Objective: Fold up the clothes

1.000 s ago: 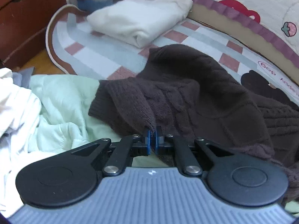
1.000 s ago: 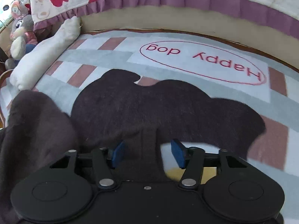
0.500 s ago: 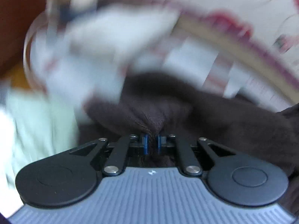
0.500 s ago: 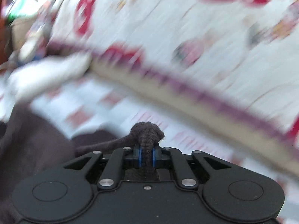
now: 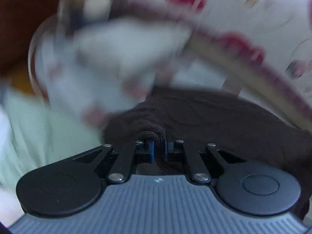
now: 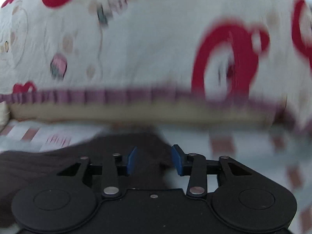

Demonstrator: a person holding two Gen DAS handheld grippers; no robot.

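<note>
So the left gripper (image 5: 158,149) is clamped down on a bunched fold of the brown knit sweater (image 5: 224,120) — you can see the wool pinched right between the blue pads (image 5: 151,150). From there the sweater spreads away to the right over the striped mat (image 5: 64,81). Left of it sits some pale green fabric (image 5: 39,128), and a folded white garment (image 5: 124,46) lies farther back, though it's all pretty blurry. The right gripper (image 6: 154,160) has its fingers spread apart with nothing between them, hovering just over the sweater's dark edge (image 6: 78,154). Behind that is the white quilt with red prints (image 6: 156,39) and its purple ruffle (image 6: 87,95).
</note>
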